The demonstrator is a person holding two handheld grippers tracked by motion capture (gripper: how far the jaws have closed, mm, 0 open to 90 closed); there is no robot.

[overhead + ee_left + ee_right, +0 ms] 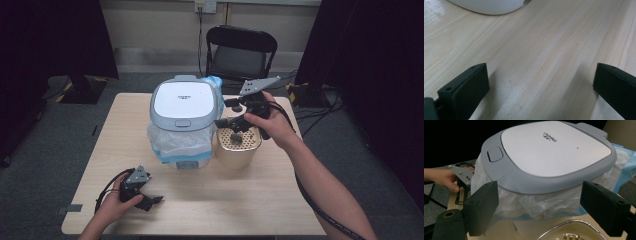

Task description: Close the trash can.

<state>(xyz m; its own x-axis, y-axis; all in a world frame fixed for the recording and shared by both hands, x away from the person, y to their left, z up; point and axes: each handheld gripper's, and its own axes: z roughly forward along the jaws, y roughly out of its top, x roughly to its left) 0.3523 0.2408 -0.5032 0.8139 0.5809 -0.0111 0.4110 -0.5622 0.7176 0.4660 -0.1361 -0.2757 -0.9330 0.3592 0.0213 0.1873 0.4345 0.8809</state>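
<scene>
Near the middle of the high view, a white bin with a grey-rimmed, flat silver lid (184, 105) is standing on the pale wooden table (240, 200), a crumpled clear plastic liner with a blue edge (175, 145) hanging out from under its lid. Just to its right, a squat beige container with a chrome-rimmed perforated top (238, 145) is sitting almost against it. Above that container, the right gripper (230, 114) is hovering in the person's right hand (272, 122), its jaws standing wide with nothing between them; in the right gripper view they are framing the lid and liner. Toward the lower left of the high view, the left gripper (152, 201) is resting low on the table in the left hand (112, 206), jaws wide apart over bare wood. Behind the table, at the upper centre, a black folding chair (241, 52) is standing on the grey floor.
</scene>
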